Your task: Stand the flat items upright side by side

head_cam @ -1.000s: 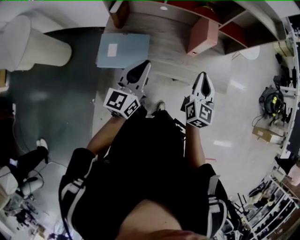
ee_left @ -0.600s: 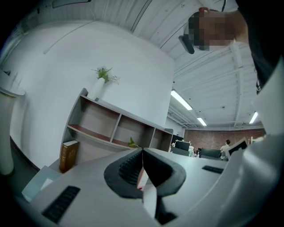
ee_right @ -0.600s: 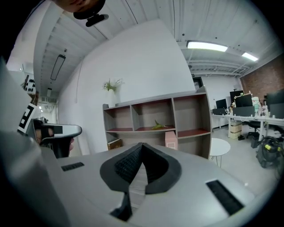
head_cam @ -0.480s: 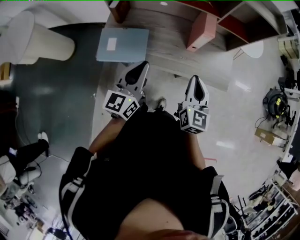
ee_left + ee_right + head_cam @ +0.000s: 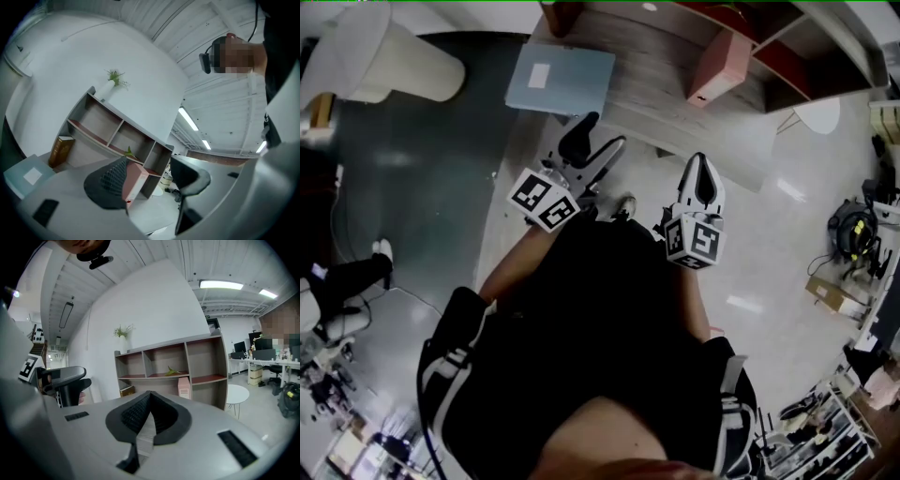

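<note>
A pale blue flat item lies flat on the wooden table in the head view. It also shows at the lower left of the left gripper view. A pink book stands upright by the shelf unit, and a brown book stands at the shelf's left end. My left gripper hangs short of the table edge; its jaws are opening with nothing between them. My right gripper is shut and empty, also short of the table, with the pink book far ahead of it.
A cream cushion-like object sits on the dark floor at left. A round white side table stands right of the shelf. A vase with a plant tops the shelf. Boxes and gear clutter the right side.
The left gripper's jaws have parted from shut to wide apart and it has turned a little rightward. The right gripper stays shut and has barely shifted.
</note>
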The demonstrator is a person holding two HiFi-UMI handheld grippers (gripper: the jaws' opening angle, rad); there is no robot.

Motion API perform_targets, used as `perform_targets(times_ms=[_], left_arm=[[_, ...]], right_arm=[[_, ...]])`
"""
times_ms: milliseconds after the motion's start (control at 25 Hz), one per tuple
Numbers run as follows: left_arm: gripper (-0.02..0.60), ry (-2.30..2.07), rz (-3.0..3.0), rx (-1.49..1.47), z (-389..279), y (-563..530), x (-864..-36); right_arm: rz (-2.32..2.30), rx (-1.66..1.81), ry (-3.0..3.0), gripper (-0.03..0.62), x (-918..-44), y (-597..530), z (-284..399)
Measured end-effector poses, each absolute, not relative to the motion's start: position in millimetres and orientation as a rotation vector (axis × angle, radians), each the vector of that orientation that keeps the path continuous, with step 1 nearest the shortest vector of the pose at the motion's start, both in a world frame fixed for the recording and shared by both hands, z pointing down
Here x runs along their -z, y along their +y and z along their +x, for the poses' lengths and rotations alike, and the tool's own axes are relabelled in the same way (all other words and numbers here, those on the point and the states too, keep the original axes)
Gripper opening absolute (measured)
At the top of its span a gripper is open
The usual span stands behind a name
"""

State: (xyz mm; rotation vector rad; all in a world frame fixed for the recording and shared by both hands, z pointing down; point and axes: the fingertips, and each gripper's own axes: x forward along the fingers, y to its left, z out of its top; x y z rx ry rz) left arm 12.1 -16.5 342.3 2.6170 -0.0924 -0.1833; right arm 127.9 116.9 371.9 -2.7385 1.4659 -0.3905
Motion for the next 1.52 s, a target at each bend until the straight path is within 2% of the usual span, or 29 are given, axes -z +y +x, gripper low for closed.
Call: perform_targets(times_ms=[680,920,1520], left_arm=[[0.285,-0.622,2.377,0.312,-103,-53,-385],[0.285,-0.719,2.201,0.327,-138,-90,-434],[0.291,-0.771,1.830,0.316,-163,-229,-603]], right_arm=[[-2.450,0.450,1.948,0.025,-403,46,93],[-2.387,0.491,2.067,0.025,-419,11,69],[-2.387,0.694,2.240,0.025,-511,-117,25]])
